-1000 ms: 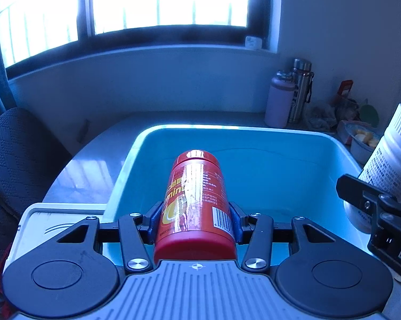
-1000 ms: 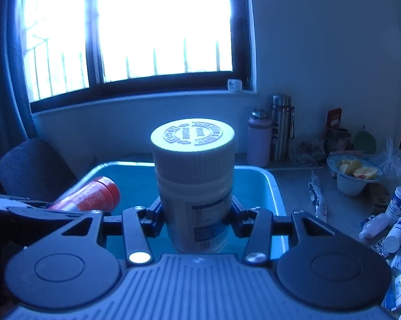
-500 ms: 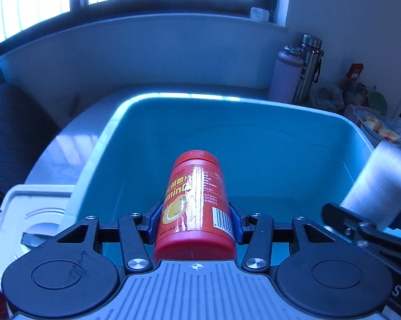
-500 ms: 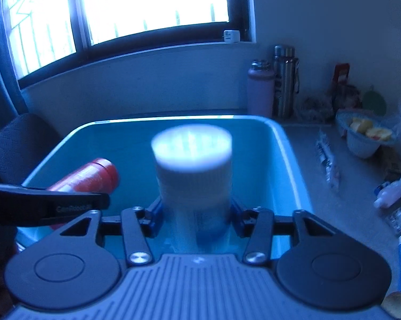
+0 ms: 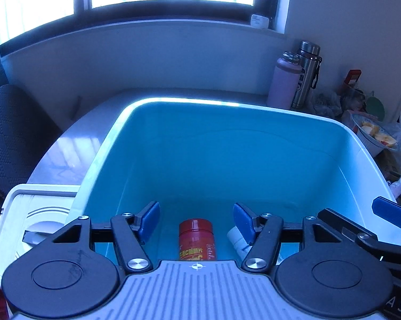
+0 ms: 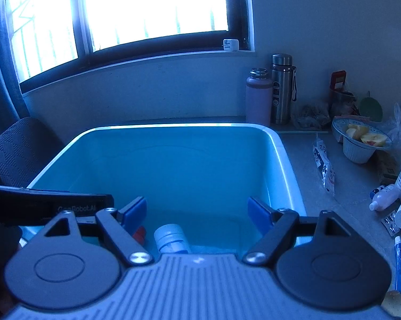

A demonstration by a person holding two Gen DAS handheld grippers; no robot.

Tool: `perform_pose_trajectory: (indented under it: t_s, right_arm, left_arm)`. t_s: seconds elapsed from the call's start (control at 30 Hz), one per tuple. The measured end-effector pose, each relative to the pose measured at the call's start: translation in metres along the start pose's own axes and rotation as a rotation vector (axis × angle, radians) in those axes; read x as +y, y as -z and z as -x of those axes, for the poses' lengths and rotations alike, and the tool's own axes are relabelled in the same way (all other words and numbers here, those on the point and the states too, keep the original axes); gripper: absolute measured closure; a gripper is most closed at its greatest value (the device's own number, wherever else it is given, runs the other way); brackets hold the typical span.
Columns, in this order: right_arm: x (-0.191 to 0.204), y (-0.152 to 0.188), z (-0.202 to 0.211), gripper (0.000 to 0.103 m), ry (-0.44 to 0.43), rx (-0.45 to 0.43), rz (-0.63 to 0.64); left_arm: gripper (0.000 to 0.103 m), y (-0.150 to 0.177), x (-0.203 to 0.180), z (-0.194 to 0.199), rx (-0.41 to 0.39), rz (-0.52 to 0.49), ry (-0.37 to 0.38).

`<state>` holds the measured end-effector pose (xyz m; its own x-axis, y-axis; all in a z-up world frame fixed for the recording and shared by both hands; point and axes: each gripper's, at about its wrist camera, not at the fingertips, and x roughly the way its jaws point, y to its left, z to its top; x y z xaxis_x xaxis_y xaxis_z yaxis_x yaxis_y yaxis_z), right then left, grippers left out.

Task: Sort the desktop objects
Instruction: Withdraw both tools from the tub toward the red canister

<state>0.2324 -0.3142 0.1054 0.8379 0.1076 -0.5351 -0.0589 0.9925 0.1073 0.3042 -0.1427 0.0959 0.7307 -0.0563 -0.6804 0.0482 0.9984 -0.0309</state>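
The left gripper point(image 5: 196, 220) is hovering over the blue bin point(image 5: 147, 144) with its jaws spread wide and nothing between them; the right gripper point(image 6: 197, 213) is doing likewise, jaws wide and empty. Two items are already lying on the bin floor: the red bottle point(image 5: 196, 238), at lower centre of the left view, and the white bottle point(image 6: 171, 240), at lower centre of the right view, lying on its side just beside the red one. Sorting is judged to be only partly done, since small white bottles point(image 6: 387, 200) and packets are waiting on the table point(image 6: 355, 186) at the right edge of the right view. Both grippers are pointing forward and slightly downward into the bin, side by side, the left one's body showing at the left edge of the right view.
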Motion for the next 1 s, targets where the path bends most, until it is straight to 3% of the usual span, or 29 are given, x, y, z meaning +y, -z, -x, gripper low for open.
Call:
perform_pose_trajectory:
  t_s: [0.33,0.53,1.0]
  right_arm:
    - [0.001,0.004,0.046,0.021,-0.005,-0.077,-0.001]
    - [0.001,0.022,0.084,0.018,0.028,-0.077,0.008]
    - [0.014,0.087,0.16,0.017,0.083,-0.082,-0.006]
  left_arm:
    - [0.039,0.02,-0.002,0.047,-0.041,-0.028,0.008]
    - [0.026,0.038,-0.003,0.083,-0.068,-0.048,0.021]
    - [0.025,0.124,0.014,0.163,-0.061,-0.089,0.033]
